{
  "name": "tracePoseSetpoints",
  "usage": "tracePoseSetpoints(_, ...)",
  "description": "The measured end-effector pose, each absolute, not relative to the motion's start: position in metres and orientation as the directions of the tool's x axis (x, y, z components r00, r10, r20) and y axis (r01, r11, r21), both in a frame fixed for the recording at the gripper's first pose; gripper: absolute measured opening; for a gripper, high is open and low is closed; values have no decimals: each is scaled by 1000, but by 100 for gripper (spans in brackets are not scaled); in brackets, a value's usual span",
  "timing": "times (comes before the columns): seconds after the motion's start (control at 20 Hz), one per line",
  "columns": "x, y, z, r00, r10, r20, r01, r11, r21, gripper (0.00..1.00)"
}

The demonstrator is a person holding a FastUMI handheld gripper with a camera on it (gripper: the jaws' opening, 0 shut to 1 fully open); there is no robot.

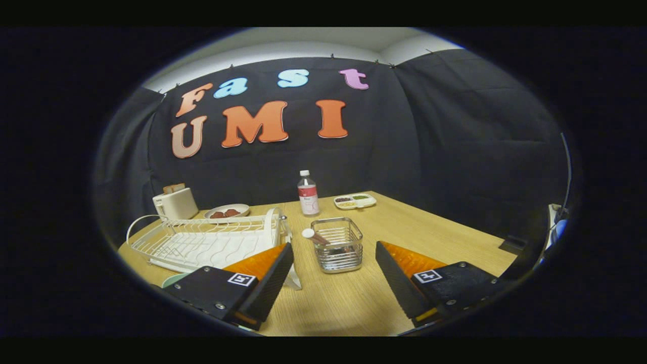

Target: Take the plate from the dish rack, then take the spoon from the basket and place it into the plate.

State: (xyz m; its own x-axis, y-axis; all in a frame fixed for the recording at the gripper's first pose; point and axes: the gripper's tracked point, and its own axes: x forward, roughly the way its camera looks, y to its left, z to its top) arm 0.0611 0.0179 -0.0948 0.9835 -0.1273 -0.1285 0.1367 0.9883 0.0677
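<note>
The gripper [334, 275] hangs above the table with its fingers spread wide and nothing between them.

To the left, beyond the left finger, sits the white wire dish rack [202, 242], its long side running left to right. A pale green rim [174, 279], probably the plate, peeks out on the table by the rack's near edge, just beside that finger; too little shows to be sure.

Straight ahead, between the fingers and a little beyond their tips, stands the wire basket [337, 245]. The spoon [314, 235] leans in it, white bowl up and tilted left, handle pointing down into the basket. Reaching it looks like a short forward move.

Farther back stand a toaster [175, 202], a plate of food [227, 211], a bottle [308, 193] and a divided tray [355, 200]. The wooden table [429, 232] lies bare to the right.
</note>
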Motion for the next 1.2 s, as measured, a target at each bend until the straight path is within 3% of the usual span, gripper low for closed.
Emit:
tracePoseSetpoints(0.15,78,23,-94,986,-129,-106,132,991,19,91)
tracePoseSetpoints(0.45,108,31,-102,987,-115,-114,115,993,-11,65)
tracePoseSetpoints(0.65,117,24,-106,983,-149,-107,148,989,-12,32)
tracePoseSetpoints(0.7,116,19,-104,982,-165,-97,163,986,-22,20)
tracePoseSetpoints(0.75,118,18,-102,982,-161,-96,159,987,-26,15)
tracePoseSetpoints(0.9,116,16,-96,984,-148,-101,148,989,-11,9)
tracePoseSetpoints(1.2,94,7,-53,988,-152,-22,151,988,-40,8)
